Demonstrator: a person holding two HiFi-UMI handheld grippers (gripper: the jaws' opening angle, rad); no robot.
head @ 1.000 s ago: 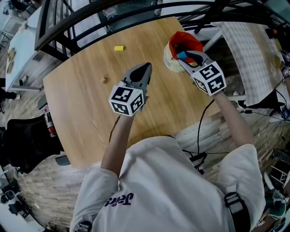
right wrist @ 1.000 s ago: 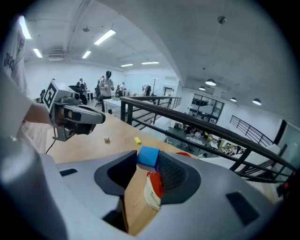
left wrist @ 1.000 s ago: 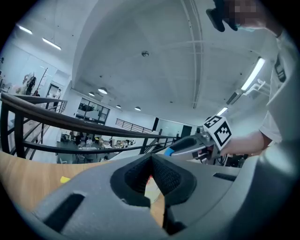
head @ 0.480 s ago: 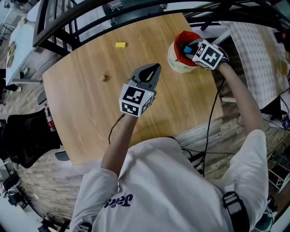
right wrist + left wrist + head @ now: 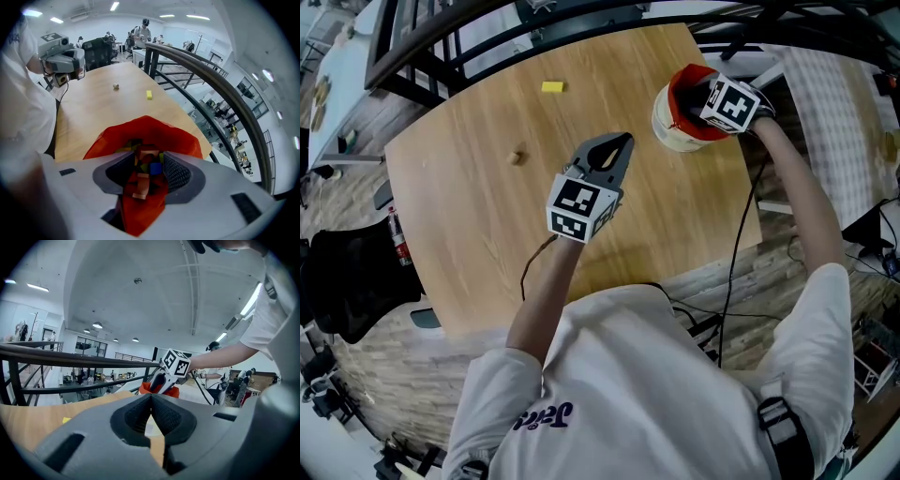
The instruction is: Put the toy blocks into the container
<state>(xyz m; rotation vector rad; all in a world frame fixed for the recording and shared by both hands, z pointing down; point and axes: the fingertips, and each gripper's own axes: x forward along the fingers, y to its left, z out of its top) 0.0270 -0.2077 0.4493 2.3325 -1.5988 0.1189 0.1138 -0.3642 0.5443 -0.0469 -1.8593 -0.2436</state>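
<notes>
A white container (image 5: 673,134) lined with a red bag (image 5: 140,131) stands at the table's far right edge. My right gripper (image 5: 698,94) points steeply down into its mouth. Its jaws (image 5: 149,159) have just been opening and stand apart, pressing on nothing. Below them a blue block (image 5: 155,168) lies on several blocks in the bag. My left gripper (image 5: 617,145) hovers over the table's middle, shut (image 5: 151,399) and empty. A yellow block (image 5: 551,87) and a small brown block (image 5: 517,157) lie on the table to the far left.
The wooden table (image 5: 487,234) has a black railing (image 5: 441,37) along its far side. A black chair (image 5: 347,281) stands to the left. A cable (image 5: 736,253) hangs from my right gripper past the table's right edge.
My right gripper swung from beside the container to above it and tipped down into its mouth. The left gripper shifted slightly right and stays shut.
</notes>
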